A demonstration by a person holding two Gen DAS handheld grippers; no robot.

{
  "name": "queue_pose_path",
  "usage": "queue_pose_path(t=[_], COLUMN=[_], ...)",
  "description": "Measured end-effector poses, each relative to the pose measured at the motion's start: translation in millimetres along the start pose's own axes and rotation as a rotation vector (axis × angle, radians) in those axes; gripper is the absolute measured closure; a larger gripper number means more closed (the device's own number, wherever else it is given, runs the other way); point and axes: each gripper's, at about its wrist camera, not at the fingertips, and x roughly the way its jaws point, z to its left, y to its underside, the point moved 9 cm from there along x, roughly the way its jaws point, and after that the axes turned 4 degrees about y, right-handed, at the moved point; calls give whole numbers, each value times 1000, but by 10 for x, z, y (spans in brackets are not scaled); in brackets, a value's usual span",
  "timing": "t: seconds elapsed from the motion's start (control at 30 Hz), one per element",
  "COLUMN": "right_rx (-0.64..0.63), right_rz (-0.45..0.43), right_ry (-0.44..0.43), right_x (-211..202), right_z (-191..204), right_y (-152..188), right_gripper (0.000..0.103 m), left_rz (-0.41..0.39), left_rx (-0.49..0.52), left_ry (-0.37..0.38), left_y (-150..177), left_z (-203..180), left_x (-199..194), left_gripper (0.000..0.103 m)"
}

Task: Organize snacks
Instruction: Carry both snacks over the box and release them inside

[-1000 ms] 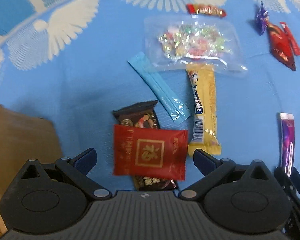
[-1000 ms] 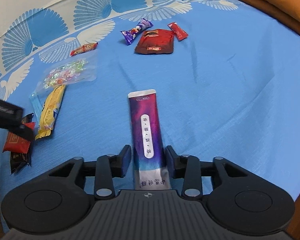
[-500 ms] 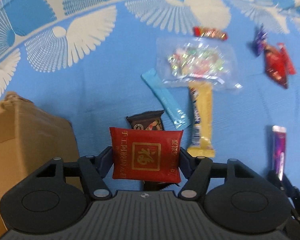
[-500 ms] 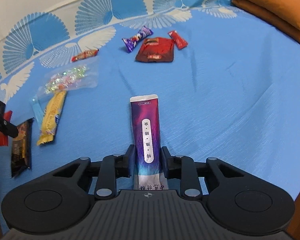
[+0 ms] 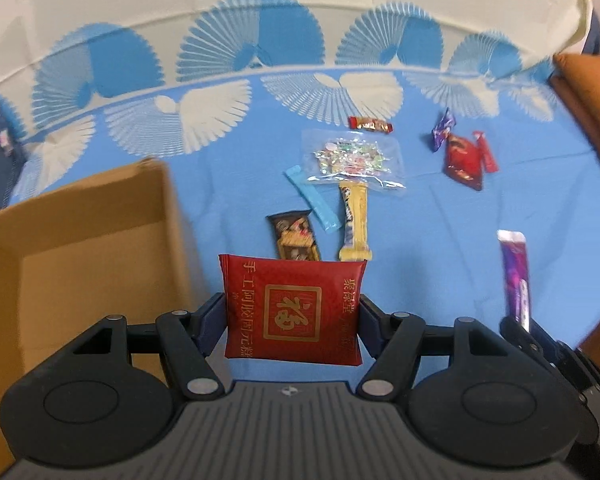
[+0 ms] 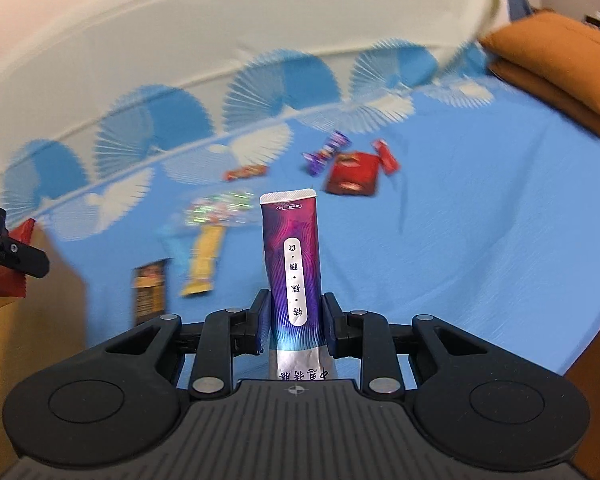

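So both grippers have a snack each right now. The left gripper (image 5: pixel 292 314) has its jaws clamped on the sides of a red packet (image 5: pixel 293 313) with a gold square emblem, held up off the blue bedspread (image 5: pixel 228 208), just right of an open cardboard box (image 5: pixel 80 248) that sits at the left. The right gripper (image 6: pixel 294 322) has its jaws squeezed on the lower part of a purple stick pack (image 6: pixel 294 268), which stands up tilted a bit, its white sealed top end highest.

Everything else is lying on the bedspread: a brown chocolate wrapper (image 5: pixel 294 236), then a yellow bar (image 5: pixel 356 220) and a light blue stick (image 5: pixel 312 198) side by side, with a clear bag of mixed candies (image 5: pixel 352 160) overlapping their far ends. Beyond that bag there's a small red-gold candy (image 5: pixel 370 124). Off to the right is a little cluster: a purple candy (image 5: pixel 442 130), a dark red pouch (image 5: pixel 462 160) and a thin red stick (image 5: pixel 486 152), all touching or nearly so. An orange cushion (image 6: pixel 560 60) sits at the far right edge.
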Motion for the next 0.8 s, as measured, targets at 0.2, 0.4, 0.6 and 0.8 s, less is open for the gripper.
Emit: queue_pose_path(t=[0.2,0.4,0.6,0.8], right_rx=[-85,-196,-327,-403], right_rz=[-16,45,73,72], right_ry=[-153,-332,-395,-395], right_x=[-719,-1351,-1770,-2009], right_z=[507,1141,1607,1852], right_y=[128,436,737,888], right_gripper=[74,74,74,74], left_rz=[-44,-82,-102,-132], left_rx=[-21,-91,-155,-186], left_ry=[-110,-162,-188,-160], left_y=[543,1190,1808,2185], left_z=[425,960,1345,1475], left_x=[-782,-1313,-1584,-1717], left_gripper=[31,31,31,31])
